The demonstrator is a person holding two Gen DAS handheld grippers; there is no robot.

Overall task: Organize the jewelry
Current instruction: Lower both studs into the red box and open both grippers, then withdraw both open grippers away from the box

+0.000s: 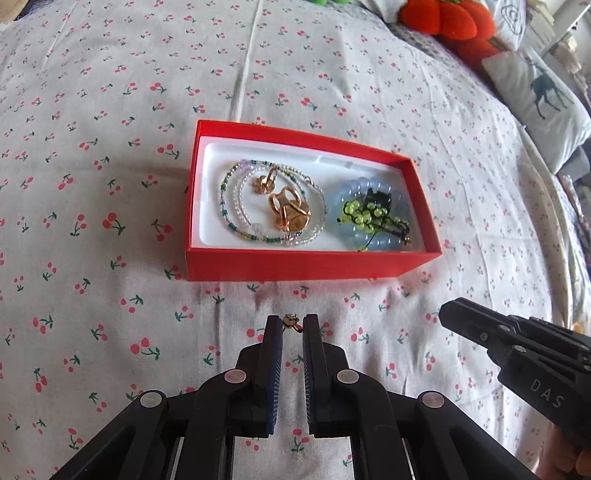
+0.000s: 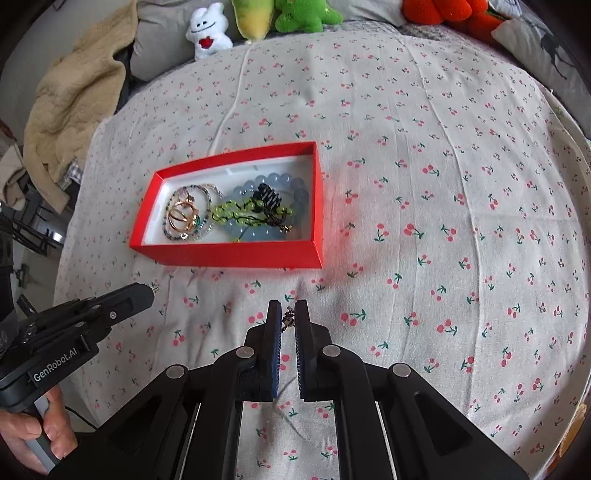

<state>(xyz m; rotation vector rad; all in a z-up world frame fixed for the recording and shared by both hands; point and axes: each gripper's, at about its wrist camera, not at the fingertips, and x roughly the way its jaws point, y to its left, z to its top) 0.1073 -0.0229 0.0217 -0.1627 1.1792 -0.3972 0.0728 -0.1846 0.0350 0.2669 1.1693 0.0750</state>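
A red box [image 1: 303,264] with a white liner lies on the bed ahead of both grippers. Inside it are a beaded necklace [image 1: 231,206], gold rings [image 1: 288,210], a pale blue bead bracelet [image 1: 373,236] and a green bead bracelet [image 1: 364,214]. My left gripper [image 1: 291,324] hovers just short of the box's near wall, shut on a tiny gold earring [image 1: 291,321] at its fingertips. My right gripper [image 2: 288,312] is also short of the box [image 2: 236,254], shut on a small dark metal earring [image 2: 289,318]. Each gripper shows in the other's view, the right gripper [image 1: 448,314] and the left gripper [image 2: 147,291].
The bed is covered by a cherry-print sheet [image 2: 443,221]. Plush toys [image 2: 208,31] and an orange plush [image 1: 447,18] line the far edge, with a deer-print pillow [image 1: 543,96] at the right. A beige blanket [image 2: 70,103] lies at the far left. A hand [image 2: 33,432] holds the left handle.
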